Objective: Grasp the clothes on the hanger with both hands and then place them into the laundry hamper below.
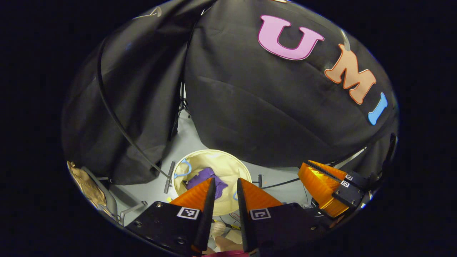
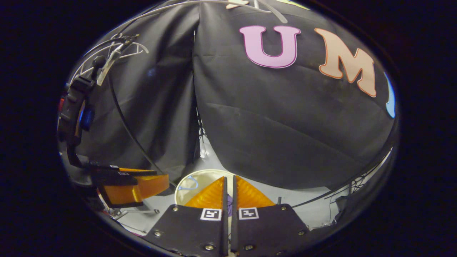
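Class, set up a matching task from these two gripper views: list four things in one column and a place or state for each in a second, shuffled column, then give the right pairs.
Column one:
1. purple cloth garment
2. round cream fabric laundry hamper
3. left gripper
4. right gripper

Column two:
A. jaws nearly together, nothing between
B. lying inside the hamper
C. standing on the grey floor
D. jaws apart, nothing between

Pairs: 1-B, 2-C, 3-D, 4-A
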{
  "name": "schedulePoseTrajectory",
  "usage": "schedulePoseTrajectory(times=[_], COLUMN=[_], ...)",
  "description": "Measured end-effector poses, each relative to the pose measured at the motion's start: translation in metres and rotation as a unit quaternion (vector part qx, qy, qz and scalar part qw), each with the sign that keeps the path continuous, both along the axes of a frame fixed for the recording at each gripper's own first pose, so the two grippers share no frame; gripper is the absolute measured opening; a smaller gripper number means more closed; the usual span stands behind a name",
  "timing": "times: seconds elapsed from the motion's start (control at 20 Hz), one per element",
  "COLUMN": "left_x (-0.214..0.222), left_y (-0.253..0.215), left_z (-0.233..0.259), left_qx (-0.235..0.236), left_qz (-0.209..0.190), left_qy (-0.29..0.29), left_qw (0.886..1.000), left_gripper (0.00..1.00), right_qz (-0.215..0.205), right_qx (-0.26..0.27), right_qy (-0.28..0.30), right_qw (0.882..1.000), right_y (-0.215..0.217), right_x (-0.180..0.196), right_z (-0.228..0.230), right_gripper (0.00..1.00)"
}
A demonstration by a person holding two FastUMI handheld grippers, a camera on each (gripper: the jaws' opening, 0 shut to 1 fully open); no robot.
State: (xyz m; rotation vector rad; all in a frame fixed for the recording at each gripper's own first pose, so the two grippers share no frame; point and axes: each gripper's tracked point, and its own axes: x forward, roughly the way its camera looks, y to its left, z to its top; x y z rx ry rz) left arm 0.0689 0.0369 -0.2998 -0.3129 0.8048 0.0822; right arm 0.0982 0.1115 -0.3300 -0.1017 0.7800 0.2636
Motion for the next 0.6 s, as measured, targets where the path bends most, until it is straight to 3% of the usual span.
schedulePoseTrajectory(times=[0.05, 0.15, 0.2, 0.25, 0.3, 0.4, 0.6], left_x=[0.002, 0.003, 0.003, 0.004, 0.006, 0.009, 0.021], left_y=[-0.002, -0.004, -0.006, -0.006, -0.006, -0.008, -0.007], left_z=[0.003, 0.01, 0.013, 0.017, 0.021, 0.027, 0.042], left_qx=[0.004, 0.009, 0.012, 0.017, 0.025, 0.037, 0.071], left_qz=[-0.006, -0.018, -0.024, -0.029, -0.032, -0.044, -0.054], left_qy=[-0.008, -0.02, -0.026, -0.033, -0.043, -0.06, -0.1], left_qw=[1.0, 1.0, 0.999, 0.999, 0.998, 0.997, 0.991], left_gripper=[0.42, 0.51, 0.61, 0.8, 0.73, 0.97, 0.97], right_qz=[-0.003, -0.009, -0.013, -0.018, -0.022, -0.027, -0.043], right_qx=[-0.002, -0.001, 0.004, 0.012, 0.018, 0.019, 0.016], right_qy=[-0.002, -0.004, -0.006, -0.009, -0.012, -0.016, -0.031], right_qw=[1.0, 1.0, 1.0, 1.0, 1.0, 0.999, 0.998], right_y=[0.0, 0.001, 0.003, 0.005, -0.001, -0.007, -0.013], right_x=[0.002, 0.001, 0.0, 0.001, -0.001, -0.008, -0.012], right_z=[0.001, 0.002, 0.004, 0.007, 0.011, 0.022, 0.036], right_gripper=[0.04, 0.04, 0.08, 0.12, 0.28, 0.46, 0.73])
